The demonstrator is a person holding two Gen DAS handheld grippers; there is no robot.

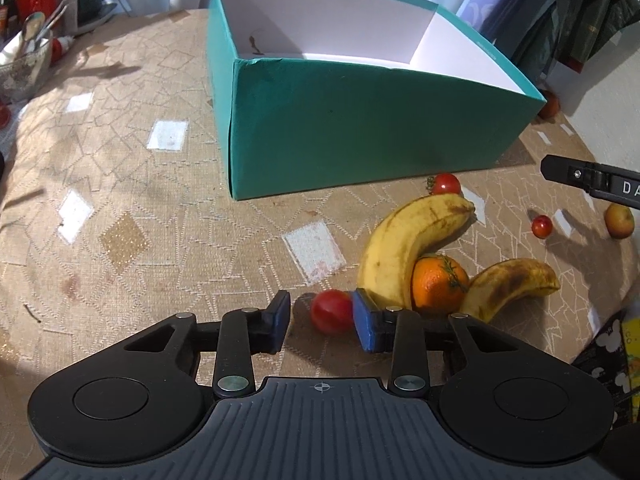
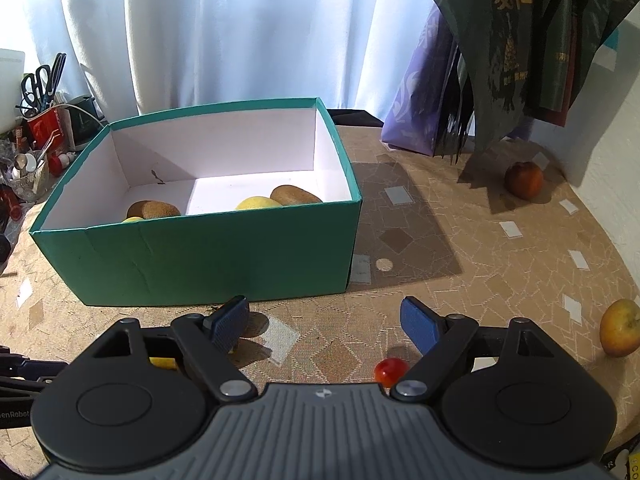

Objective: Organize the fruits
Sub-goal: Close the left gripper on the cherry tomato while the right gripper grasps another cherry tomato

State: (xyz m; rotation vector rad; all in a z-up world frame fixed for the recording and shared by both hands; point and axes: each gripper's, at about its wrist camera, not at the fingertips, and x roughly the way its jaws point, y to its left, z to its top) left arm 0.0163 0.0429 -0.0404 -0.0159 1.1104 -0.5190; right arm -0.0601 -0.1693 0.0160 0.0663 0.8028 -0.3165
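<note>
Two kiwis [image 2: 154, 209] and a yellow fruit [image 2: 256, 202] are already seen in the teal box [image 1: 360, 128]. Bananas [image 1: 404, 248], an orange [image 1: 438, 282] and tomatoes are left outside. A near tomato [image 1: 331, 311] is touched by one pad of the narrowed left gripper [image 1: 322, 322], not clamped; the right gripper [image 2: 324, 322] is held spread, empty.

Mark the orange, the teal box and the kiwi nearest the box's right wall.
orange [image 1: 434, 282]: left wrist view, front skin.
teal box [image 2: 208, 256]: right wrist view, near outer wall.
kiwi [image 2: 296, 195]: right wrist view, top.
</note>
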